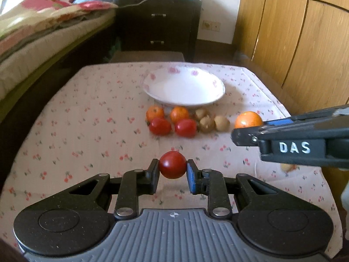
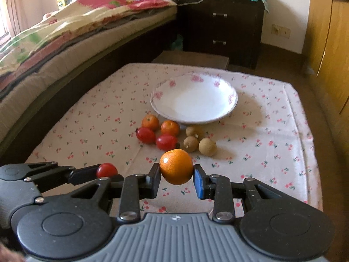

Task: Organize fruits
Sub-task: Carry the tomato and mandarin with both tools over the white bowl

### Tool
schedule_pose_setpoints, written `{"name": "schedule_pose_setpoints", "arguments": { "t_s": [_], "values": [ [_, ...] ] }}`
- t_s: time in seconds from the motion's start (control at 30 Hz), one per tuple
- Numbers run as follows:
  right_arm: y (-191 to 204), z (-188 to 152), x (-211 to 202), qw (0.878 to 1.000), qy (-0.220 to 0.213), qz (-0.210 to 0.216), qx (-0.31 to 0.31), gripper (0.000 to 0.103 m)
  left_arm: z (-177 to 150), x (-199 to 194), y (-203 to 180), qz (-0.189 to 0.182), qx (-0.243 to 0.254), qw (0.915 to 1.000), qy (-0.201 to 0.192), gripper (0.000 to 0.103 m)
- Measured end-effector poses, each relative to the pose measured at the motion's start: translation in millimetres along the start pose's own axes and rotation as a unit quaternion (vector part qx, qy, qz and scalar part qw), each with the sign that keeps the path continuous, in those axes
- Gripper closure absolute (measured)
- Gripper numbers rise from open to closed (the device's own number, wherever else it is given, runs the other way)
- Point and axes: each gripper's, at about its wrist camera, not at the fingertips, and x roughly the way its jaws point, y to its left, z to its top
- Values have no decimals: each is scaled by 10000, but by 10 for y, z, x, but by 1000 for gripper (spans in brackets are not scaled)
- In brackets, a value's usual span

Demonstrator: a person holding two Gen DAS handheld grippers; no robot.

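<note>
In the left wrist view the right gripper [image 1: 237, 136] comes in from the side and covers part of the orange [image 1: 248, 119] it holds. The room behind is blurry. The left gripper [image 1: 172, 170] has its fingers clamped on a red tomato [image 1: 172, 167], up off the flowery tabletop [image 1: 87, 131]. The right gripper's fingers squeeze the orange, also in the air. More fruit sits just beside the white bowl [image 2: 231, 107]
</note>
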Motion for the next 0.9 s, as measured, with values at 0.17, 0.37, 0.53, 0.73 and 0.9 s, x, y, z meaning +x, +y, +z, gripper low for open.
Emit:
{"name": "schedule_pose_setpoints", "arguments": {
  "t_s": [0.17, 0.37, 0.53, 0.73, 0.9],
  "values": [
    [-61, 60, -49, 9999, -106, -50, 76, 70, 186, 13, 77, 0, -248, 9997, -57, 69],
    [-119, 185, 113, 9999, -59, -50, 134, 70, 413, 173, 102, -40, -436, 9990, -62, 69],
    [-229, 363, 270, 9998, -77, -102, 173, 70, 638, 318, 134, -70, -546, 9984, -100, 69],
    [-424, 551, 517, 9992, -42, -116, 386, 70, 871, 600, 89, -23, -464, 9989, -81, 69],
    [-449, 698, 723, 9994, -24, -79, 327, 70, 1017, 799, 88, 12, -421, 9991, -66, 69]
  ]
}}
